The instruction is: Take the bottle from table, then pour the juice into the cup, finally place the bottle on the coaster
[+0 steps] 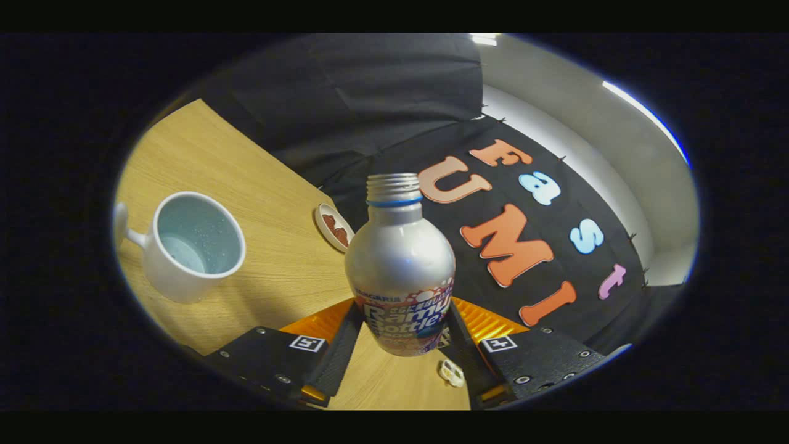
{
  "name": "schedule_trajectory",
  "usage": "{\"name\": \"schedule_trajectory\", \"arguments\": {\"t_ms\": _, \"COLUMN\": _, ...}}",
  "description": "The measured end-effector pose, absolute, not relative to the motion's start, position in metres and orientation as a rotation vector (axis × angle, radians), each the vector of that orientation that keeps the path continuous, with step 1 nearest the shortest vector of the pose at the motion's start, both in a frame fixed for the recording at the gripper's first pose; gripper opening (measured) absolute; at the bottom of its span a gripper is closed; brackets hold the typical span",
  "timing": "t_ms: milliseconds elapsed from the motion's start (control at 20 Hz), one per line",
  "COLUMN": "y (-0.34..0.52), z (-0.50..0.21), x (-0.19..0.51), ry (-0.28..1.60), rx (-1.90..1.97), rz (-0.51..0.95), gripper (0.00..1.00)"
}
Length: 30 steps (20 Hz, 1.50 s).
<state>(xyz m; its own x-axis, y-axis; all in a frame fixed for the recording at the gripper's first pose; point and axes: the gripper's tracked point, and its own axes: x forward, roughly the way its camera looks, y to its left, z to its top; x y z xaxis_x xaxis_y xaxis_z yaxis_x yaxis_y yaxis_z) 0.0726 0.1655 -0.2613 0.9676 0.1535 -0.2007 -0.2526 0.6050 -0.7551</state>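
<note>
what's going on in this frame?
A person's handheld gripper is shut on the silver bottle, both fingers pressing its lower body. The bottle is uncapped and looks lifted off the wooden table, tilted along with the view. The white cup stands off to the fingers' left, with drops on its inner wall and possibly a little liquid. A small round coaster lies beyond the bottle, near the table's far edge.
</note>
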Motion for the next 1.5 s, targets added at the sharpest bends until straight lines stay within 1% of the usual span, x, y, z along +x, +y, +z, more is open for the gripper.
{"name": "schedule_trajectory", "arguments": {"t_ms": 350, "y": 0.159, "z": -0.284, "x": 0.085, "ry": 0.280, "rx": -0.500, "rz": 0.258, "gripper": 0.77}}
{"name": "schedule_trajectory", "arguments": {"t_ms": 700, "y": 0.144, "z": -0.308, "x": 0.100, "ry": 0.457, "rx": -0.118, "rz": 0.225, "gripper": 0.77}}
{"name": "schedule_trajectory", "arguments": {"t_ms": 1250, "y": 0.143, "z": -0.347, "x": 0.096, "ry": 0.629, "rx": 0.052, "rz": 0.210, "gripper": 0.77}}
{"name": "schedule_trajectory", "arguments": {"t_ms": 1500, "y": 0.145, "z": -0.350, "x": 0.096, "ry": 0.640, "rx": 0.046, "rz": 0.210, "gripper": 0.78}}
